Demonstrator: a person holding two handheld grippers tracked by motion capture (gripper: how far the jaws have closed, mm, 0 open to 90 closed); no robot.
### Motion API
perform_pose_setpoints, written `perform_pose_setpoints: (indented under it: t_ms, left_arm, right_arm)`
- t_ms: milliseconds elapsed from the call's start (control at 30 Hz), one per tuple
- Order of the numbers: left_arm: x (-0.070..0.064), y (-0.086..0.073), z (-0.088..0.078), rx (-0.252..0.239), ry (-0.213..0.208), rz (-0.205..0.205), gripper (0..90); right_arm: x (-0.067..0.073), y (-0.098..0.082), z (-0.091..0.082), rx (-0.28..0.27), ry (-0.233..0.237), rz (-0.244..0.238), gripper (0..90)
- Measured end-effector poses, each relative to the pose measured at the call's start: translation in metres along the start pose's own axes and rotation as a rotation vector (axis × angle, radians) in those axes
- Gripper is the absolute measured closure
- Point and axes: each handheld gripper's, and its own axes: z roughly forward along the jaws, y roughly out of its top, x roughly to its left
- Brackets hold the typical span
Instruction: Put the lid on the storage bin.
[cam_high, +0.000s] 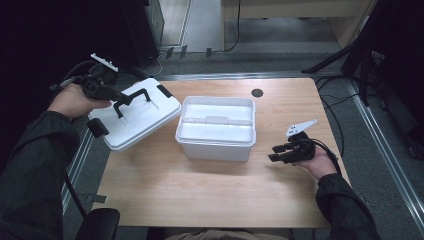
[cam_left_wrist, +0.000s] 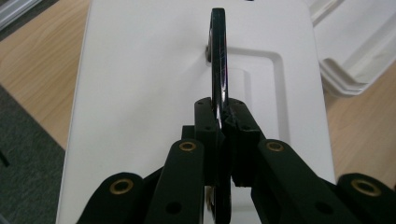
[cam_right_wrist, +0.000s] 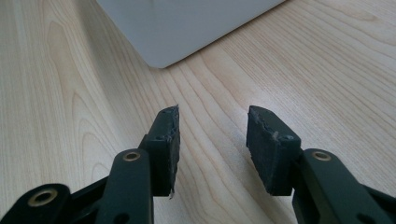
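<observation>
A white box lid (cam_high: 136, 116) hangs tilted over the table's left edge, carried by its black handle (cam_high: 134, 98). My left gripper (cam_high: 119, 99) is shut on that handle (cam_left_wrist: 218, 60), whose thin black bar runs up between the jaws over the white lid (cam_left_wrist: 140, 93). The open white storage box (cam_high: 216, 127) stands in the middle of the wooden table (cam_high: 200, 185). To its right my right gripper (cam_high: 274, 153) rests low, open, with nothing between its fingertips (cam_right_wrist: 166, 140); a corner of the box (cam_right_wrist: 177, 28) lies ahead of it.
A small black round disc (cam_high: 257, 93) is set in the table's far side. A black chair part (cam_high: 97, 223) shows at the front left. Cables and a tripod leg (cam_high: 335, 57) lie on the floor to the right.
</observation>
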Motion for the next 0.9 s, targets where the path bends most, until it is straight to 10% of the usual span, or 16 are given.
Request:
perform_pose_setpoints:
  t_ms: [900]
  left_arm:
    - [-0.057, 0.079, 0.006, 0.019, -0.102, 0.228, 84.8]
  right_arm:
    - [-0.003, 0.002, -0.002, -0.022, 0.022, 0.005, 55.9]
